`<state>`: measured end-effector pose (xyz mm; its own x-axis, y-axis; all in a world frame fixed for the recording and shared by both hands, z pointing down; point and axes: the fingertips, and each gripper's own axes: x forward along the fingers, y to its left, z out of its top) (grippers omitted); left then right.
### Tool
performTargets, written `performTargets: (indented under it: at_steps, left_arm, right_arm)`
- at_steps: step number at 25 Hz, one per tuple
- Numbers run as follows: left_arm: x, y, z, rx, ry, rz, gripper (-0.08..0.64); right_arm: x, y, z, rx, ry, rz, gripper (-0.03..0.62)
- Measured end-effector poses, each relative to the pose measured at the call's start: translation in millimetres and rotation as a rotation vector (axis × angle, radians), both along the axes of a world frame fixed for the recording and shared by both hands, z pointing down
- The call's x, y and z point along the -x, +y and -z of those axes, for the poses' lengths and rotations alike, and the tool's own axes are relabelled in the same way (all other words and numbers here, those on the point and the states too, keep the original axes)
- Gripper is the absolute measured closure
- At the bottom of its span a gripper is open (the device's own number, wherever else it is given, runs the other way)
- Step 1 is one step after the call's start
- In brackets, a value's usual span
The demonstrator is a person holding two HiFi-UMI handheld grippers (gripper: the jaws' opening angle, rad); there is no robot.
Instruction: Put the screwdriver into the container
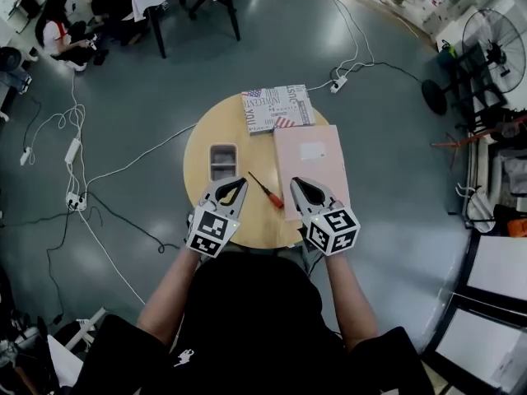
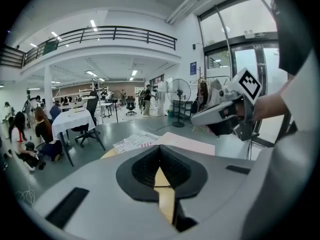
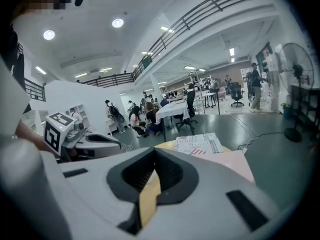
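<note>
- Head view: task not begun imo, this is approach/pre-grasp. Slim screwdriver w/ red handle and dark shaft (image 1: 268,190) lies flat near the centre of the round light-wood table (image 1: 206,138). Blade points twd 10 o'clock, handle twd 4 o'clock.
- Small grey rectangular open-top container (image 1: 222,161) sits at 10 o'clock from the screwdriver, near but not touching.
- Left gripper (image 1: 238,181) is at 9 o'clock of the shaft. Right gripper (image 1: 296,181) is at 3 o'clock, just beside the handle. Screwdriver is between them.
- Tool state: both sets of jaws closed tip to tip and empty; only tabletop shows thru the gap.
- Next move needs: right looks nearer the handle, so open its jaws, drop to table level, straddle the handle crosswise and close. Then carry twd 10 o'clock to the container. Thin round tool on a flat top means a low pinch, and it may roll.
- View diffs: only head view shows screwdriver + container; in both gripper views they're hidden under the gripper body.
- Left gripper view shows the right gripper at 2 o'clock, plus a pale pink flat board (image 2: 190,144) and a printed flag-pattern booklet (image 2: 132,141). Right gripper view shows the left gripper at 9 o'clock.
</note>
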<state>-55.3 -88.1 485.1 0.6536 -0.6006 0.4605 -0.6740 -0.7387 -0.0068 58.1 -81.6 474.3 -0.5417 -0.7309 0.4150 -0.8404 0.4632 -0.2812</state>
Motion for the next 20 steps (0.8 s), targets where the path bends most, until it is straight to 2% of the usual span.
performTargets:
  at_steps: [7, 11, 18, 20]
  left_arm:
    - [13.0, -17.5, -8.7, 0.02, 0.02, -0.077, 0.557]
    - [-1.5, -9.0, -16.2, 0.033, 0.024, -0.157, 0.557]
    - [-47.8, 24.2, -53.1, 0.031, -0.12, -0.415, 0.557]
    - [-58.5, 31.5, -62.9, 0.014, -0.181, -0.493, 0.557]
  right_arm:
    - [3.2, 4.9, -1.2, 0.007, 0.019, -0.102, 0.589]
    - [2.1, 11.0, -0.7, 0.022, 0.033, -0.135, 0.589]
    - [-6.4, 36.6, -14.2, 0.061, 0.037, -0.191, 0.589]
    - [-11.6, 42.2, -20.0, 0.073, 0.025, -0.205, 0.589]
